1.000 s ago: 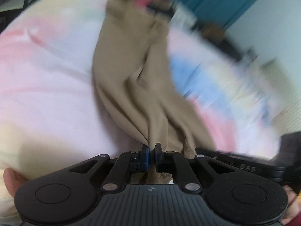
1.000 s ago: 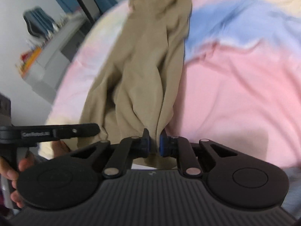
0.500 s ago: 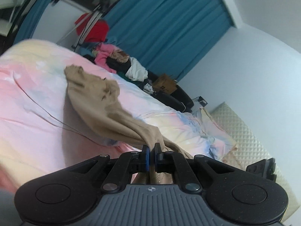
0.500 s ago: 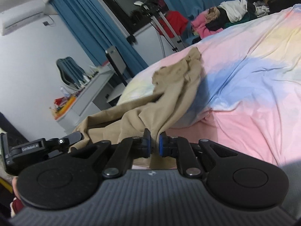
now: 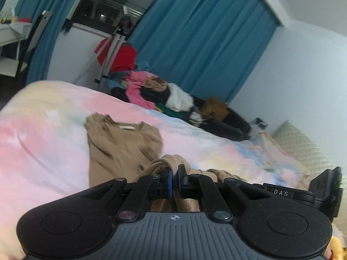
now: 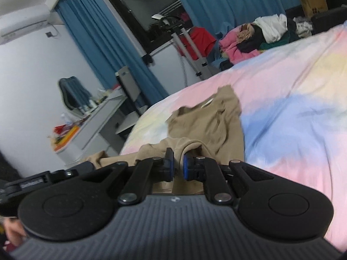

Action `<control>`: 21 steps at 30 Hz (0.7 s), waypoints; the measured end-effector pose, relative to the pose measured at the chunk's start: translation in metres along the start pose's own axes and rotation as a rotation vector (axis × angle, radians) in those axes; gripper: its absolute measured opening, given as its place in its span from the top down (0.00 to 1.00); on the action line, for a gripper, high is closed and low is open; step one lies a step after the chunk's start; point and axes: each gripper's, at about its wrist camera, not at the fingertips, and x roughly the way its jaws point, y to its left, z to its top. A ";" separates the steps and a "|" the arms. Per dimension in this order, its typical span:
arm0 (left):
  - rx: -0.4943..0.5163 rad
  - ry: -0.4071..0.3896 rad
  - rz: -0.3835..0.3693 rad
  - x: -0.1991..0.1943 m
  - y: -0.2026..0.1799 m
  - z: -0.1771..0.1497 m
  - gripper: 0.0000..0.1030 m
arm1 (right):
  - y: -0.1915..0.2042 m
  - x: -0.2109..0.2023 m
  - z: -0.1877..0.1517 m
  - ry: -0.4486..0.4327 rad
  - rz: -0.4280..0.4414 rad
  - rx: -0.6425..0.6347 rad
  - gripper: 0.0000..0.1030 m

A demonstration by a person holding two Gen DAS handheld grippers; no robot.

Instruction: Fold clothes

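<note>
Bedroom, pastel bedspread fills lower frame. Left gripper and right gripper each clamped on near hem of tan shirt. Both lifted since earlier frame; shirt now drawn flatter, collar end resting mid-frame on bed. Judgement: spreading stage, fold not yet begun.

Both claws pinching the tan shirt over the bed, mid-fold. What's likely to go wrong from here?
1. Each claw, left claw and right claw, grips only a bunched edge of the tan shirt; the fabric may slip out.
2. The collar end lies rumpled on the bedspread, so creases may get folded in.
3. The hem sags between the claws, so the fold may land skewed.
</note>
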 end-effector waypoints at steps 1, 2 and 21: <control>0.013 0.001 0.022 0.017 0.004 0.008 0.95 | -0.002 0.016 0.006 0.004 -0.013 -0.005 0.88; 0.026 0.003 0.049 0.034 0.007 0.015 0.95 | -0.005 0.032 0.012 0.009 -0.026 -0.007 0.88; 0.154 0.185 0.300 0.269 0.111 -0.019 0.93 | -0.069 0.241 -0.001 0.167 -0.231 -0.119 0.87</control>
